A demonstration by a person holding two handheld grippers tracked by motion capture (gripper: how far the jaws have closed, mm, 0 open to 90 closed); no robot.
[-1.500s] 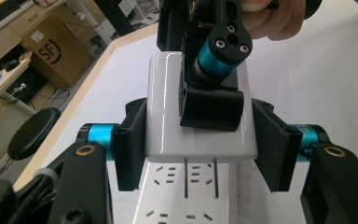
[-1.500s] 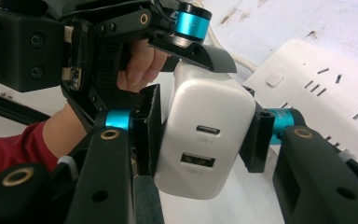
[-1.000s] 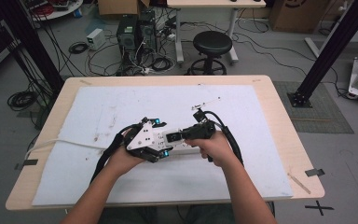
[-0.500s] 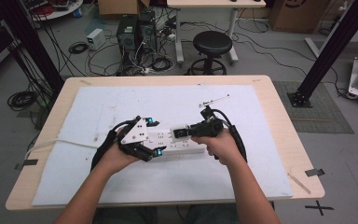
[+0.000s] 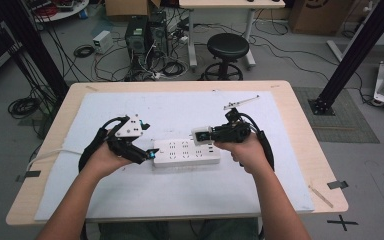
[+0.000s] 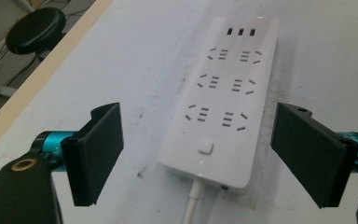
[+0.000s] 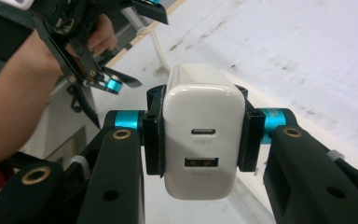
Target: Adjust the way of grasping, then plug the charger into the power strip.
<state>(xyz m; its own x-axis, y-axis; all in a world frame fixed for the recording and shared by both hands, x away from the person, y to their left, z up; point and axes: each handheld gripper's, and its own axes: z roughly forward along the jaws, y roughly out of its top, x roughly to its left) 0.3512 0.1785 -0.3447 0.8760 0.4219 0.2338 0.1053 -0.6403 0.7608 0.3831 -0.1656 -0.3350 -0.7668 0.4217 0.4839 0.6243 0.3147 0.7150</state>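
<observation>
Power strip point(image 5: 186, 152) lies flat on the bench point(image 5: 290, 125) mat; left gripper point(image 5: 150, 154) sits at the strip's cable end, jaws spread wide and empty, while right gripper point(image 5: 200, 135) hovers just above the strip's far edge, pinching a white charger point(image 7: 203, 135) by its sides.

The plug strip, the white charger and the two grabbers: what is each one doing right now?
Power strip: flat on the white mat, sockets empty, its cable attached.
Charger: clamped between the right gripper's jaws, off the strip, not plugged in.
Left gripper: open, jaws either side of the strip's switch end.
Right gripper: shut on the charger.
</observation>
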